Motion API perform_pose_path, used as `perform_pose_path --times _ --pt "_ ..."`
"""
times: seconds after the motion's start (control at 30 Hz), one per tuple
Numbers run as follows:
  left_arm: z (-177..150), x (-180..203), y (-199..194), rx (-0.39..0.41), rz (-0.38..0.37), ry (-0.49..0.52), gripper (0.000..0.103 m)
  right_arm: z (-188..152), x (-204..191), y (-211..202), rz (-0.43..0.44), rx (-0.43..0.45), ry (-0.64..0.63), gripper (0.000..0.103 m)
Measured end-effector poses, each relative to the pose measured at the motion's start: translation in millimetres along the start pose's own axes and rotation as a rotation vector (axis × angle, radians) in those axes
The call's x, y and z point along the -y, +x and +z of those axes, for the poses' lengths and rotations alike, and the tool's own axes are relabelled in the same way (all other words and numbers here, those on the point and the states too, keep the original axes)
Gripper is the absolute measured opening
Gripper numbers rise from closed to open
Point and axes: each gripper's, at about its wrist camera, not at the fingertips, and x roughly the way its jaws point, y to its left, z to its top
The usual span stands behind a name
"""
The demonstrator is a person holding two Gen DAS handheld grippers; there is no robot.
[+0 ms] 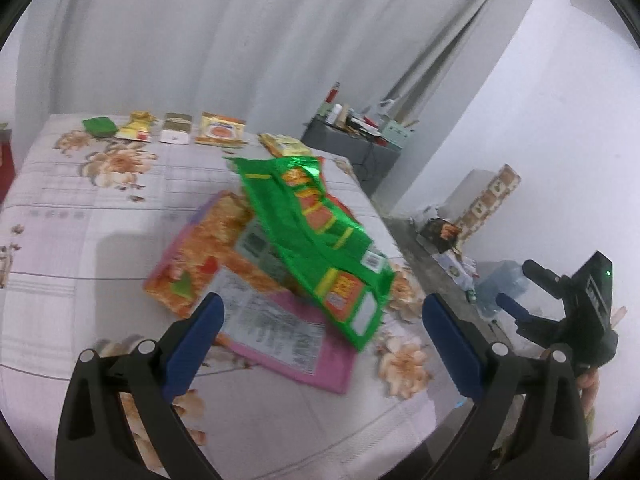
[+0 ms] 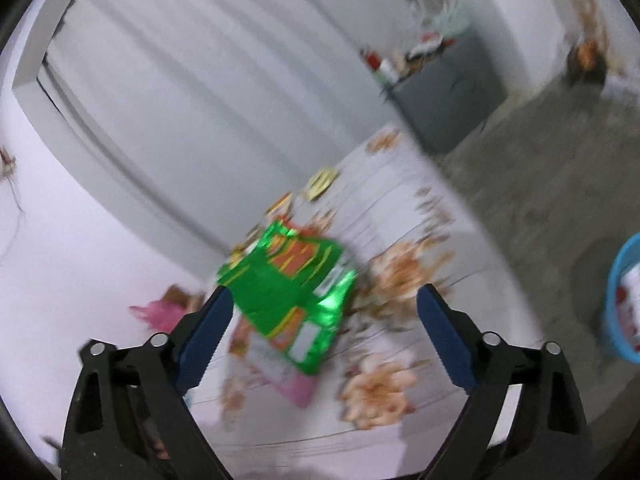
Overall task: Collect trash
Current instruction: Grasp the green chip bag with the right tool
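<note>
- Green wrapper (image 1: 316, 240) lies crumpled on top of an orange-pink packet (image 1: 224, 264), near the right edge of the flowered bed sheet (image 1: 80, 208)
- Left gripper (image 1: 320, 336) wide apart, nothing btwn its blue pads, wrappers just ahead
- Right gripper (image 2: 324, 332) also spread wide, empty; green wrapper w/ its edge by the left pad, contact unclear (blur)
- More packets (image 1: 180, 130) in a row at the far edge
- Blue bin (image 2: 624, 300) on the floor, right of bed
</note>
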Motion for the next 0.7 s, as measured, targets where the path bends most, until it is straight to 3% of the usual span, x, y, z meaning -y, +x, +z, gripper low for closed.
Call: perform_pose_path --times 0.13,0.43,0.7 --pt "0 -15 -2 0.000 0.008 -0.016 0.097 0 2 39 0.044 -0.108 0.065 0.076" --pt "9 -16 2 0.008 -0.077 0.007 0.096 45 -5 112 0.036 -0.228 -0.054 0.072" --pt "21 -6 36 -0.038 -0.091 0.038 0.073 82 13 175 0.081 -0.357 -0.022 0.069"
